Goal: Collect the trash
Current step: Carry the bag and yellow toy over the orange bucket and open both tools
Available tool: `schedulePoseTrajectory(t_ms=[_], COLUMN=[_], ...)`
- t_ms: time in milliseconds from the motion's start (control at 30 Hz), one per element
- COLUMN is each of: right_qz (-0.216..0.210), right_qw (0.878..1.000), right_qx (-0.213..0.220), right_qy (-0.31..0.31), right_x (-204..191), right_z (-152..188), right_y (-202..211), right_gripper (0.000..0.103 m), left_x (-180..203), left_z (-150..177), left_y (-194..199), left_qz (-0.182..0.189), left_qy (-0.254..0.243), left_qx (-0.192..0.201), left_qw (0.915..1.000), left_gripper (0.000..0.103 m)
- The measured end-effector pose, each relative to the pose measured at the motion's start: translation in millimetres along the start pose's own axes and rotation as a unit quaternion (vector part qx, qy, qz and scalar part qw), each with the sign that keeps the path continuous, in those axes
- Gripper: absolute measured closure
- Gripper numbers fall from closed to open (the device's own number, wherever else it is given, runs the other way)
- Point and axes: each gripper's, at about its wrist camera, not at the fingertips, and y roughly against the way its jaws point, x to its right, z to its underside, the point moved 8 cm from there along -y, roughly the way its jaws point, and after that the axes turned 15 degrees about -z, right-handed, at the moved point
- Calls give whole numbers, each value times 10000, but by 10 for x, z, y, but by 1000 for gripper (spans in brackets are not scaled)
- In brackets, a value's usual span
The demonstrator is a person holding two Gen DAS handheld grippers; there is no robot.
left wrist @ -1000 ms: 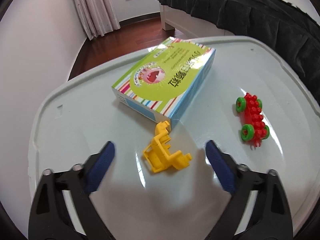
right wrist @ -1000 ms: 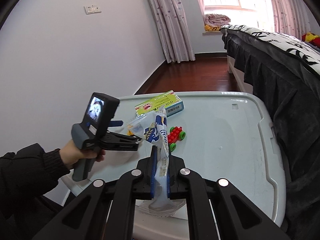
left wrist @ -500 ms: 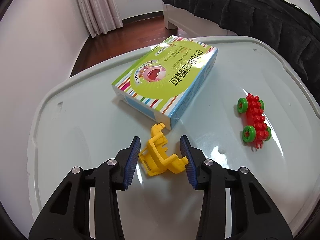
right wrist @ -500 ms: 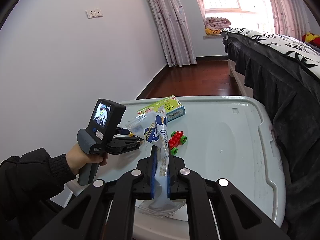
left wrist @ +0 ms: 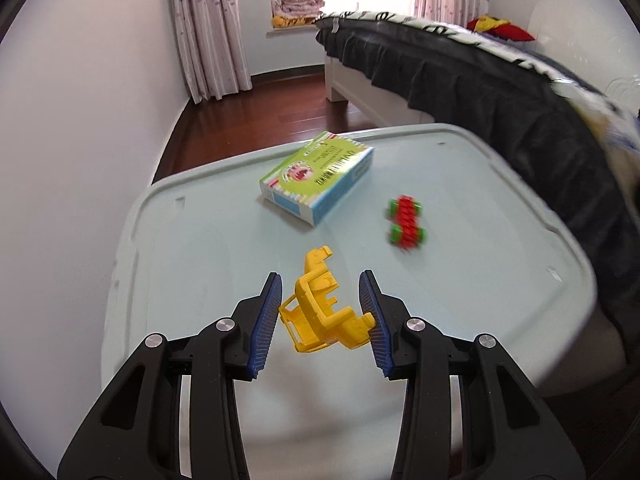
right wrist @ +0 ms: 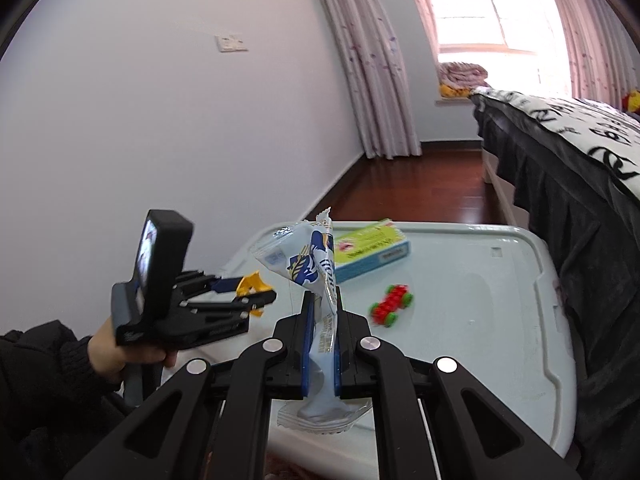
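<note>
Left gripper (left wrist: 320,312): jaws pinch the yellow plastic piece (left wrist: 320,316), lifted clear of the counter (left wrist: 460,288), long axis running forward between the pads. Right gripper (right wrist: 322,344): jaws pressed together on an upright snack wrapper (right wrist: 308,260), just beside the left; both loads await a bin, none visible.

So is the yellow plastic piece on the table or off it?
Off it: the yellow plastic piece hangs pinched between the left tongs, above the table.

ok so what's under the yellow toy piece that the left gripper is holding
Only bare pale blue lid shows beneath the yellow toy piece, which hangs clamped in the left gripper, clear of the surface. The patch straight below is covered by the piece itself.
</note>
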Motion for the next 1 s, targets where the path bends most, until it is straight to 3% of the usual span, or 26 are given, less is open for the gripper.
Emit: schedulePoseTrajectory(t_ms=[200, 367, 600, 633, 667, 700, 800, 1000], right_qz=[-333, -460, -478, -455, -433, -439, -413, -430], right_qw=[9992, 9977, 9943, 9938, 9931, 9922, 9904, 9901], right_qx=[-122, -487, -865, -916, -980, -1032, -1190, -1238], right_qy=[161, 63, -402, -429, -478, -546, -563, -493], right_x=[-491, -793, -929, -931, -925, -915, -904, -923], right_z=[306, 837, 1528, 1608, 1685, 1745, 1842, 1851], right_y=[177, 248, 173, 150, 125, 104, 45, 23], right_gripper=[96, 96, 96, 96, 96, 96, 96, 96], left_x=[76, 177, 304, 334, 352, 373, 453, 517], left_z=[542, 1111, 1731, 1815, 1880, 1938, 2078, 2093], left_y=[688, 1041, 1072, 1044, 1018, 998, 935, 950], left_qz=[8, 92, 58, 30, 43, 57, 165, 179], left_qy=[-25, -35, 36, 17, -3, -21, -39, -118], left_qx=[43, -96, -518, -572, -638, -703, -912, -907], left_qw=[10000, 9999, 9986, 9984, 9980, 9975, 9957, 9957], left_gripper=[64, 64, 64, 67, 77, 77, 77, 77])
